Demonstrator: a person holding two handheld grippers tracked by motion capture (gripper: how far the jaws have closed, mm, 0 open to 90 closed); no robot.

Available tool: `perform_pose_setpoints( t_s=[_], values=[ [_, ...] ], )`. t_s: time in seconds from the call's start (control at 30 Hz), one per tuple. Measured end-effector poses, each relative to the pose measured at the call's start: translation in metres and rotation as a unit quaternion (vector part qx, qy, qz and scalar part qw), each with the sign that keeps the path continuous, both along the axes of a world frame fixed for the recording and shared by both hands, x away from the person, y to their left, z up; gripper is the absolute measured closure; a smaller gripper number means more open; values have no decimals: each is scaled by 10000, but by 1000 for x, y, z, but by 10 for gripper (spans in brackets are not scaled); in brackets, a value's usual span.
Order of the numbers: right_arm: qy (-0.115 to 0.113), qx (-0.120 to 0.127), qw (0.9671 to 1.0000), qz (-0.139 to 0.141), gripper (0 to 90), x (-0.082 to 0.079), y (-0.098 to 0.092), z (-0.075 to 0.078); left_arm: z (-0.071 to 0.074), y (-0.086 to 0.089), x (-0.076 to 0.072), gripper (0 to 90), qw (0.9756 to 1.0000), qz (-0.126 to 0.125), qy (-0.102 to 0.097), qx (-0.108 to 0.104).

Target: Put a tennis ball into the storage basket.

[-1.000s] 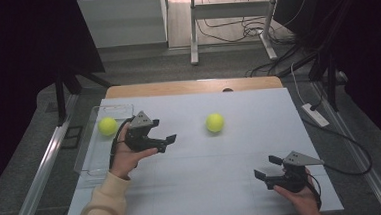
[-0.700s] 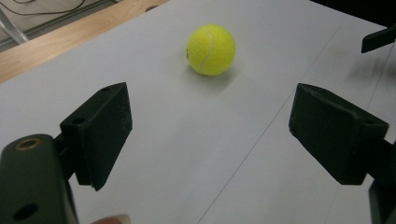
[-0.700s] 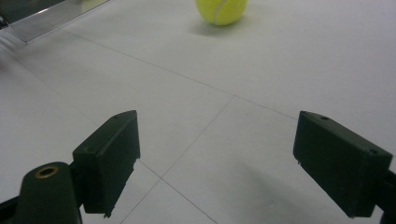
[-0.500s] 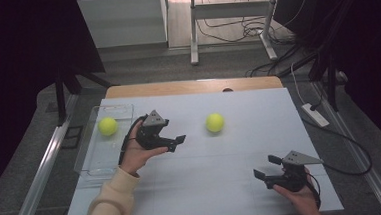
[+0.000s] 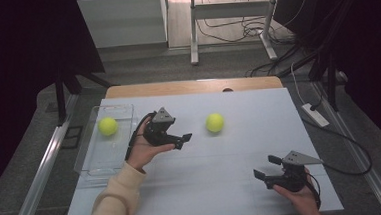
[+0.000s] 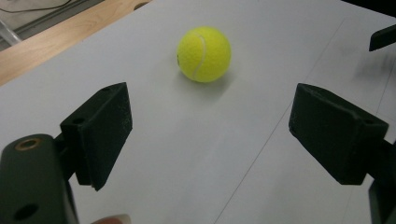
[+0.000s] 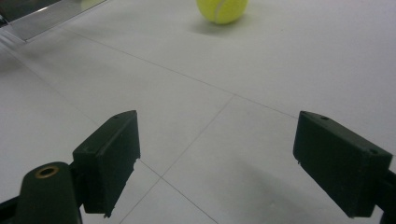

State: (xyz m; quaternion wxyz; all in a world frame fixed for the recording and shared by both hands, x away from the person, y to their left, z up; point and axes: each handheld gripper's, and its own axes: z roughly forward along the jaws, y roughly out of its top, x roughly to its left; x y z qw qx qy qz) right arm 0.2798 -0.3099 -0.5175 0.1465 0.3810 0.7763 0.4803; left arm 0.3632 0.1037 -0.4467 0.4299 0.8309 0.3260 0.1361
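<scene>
One yellow tennis ball (image 5: pixel 214 122) lies on the white table top, right of centre; it also appears ahead in the left gripper view as the same ball (image 6: pixel 204 54) and at the top of the right gripper view (image 7: pixel 222 9). A second yellow ball (image 5: pixel 108 126) rests inside the clear plastic tray (image 5: pixel 94 161) at the left. My left gripper (image 5: pixel 184 140) hovers a short way left of the loose ball, pointing toward it, jaws open and empty (image 6: pixel 210 135). My right gripper (image 5: pixel 266 166) stays near the front right, open and empty (image 7: pixel 217 163).
The table's wooden far edge (image 5: pixel 192 87) runs behind the white top. A white power strip (image 5: pixel 315 115) and cables lie off the right side. A metal stand's legs (image 5: pixel 193 42) rise beyond the table. Bare white surface lies between the two grippers.
My left gripper has moved rightward from beside the tray toward the loose ball, jaws staying open. The right gripper and both balls have not moved.
</scene>
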Motion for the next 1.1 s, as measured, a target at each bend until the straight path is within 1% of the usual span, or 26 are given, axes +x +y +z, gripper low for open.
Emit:
perform_pose_setpoints(
  t_s=[0.2,0.33,0.67,0.87,0.97,1.1],
  values=[
    [-2,-4,10000,0,148,0,0,0,-2,-6,6,145,9999,-29,54,79],
    [2,-5,10000,0,148,0,0,0,-3,-8,8,146,9999,-46,55,97],
    [1,-8,10000,9,148,0,1,0,-3,-18,17,145,9996,-118,106,234],
    [14,-1,10000,15,148,0,2,0,-4,-23,21,145,9995,-141,144,252],
    [13,3,10000,26,148,0,3,0,-3,-27,24,145,9993,-162,158,290],
    [14,2,10000,37,148,0,4,0,-1,-31,28,144,9993,-170,184,291]
  ],
)
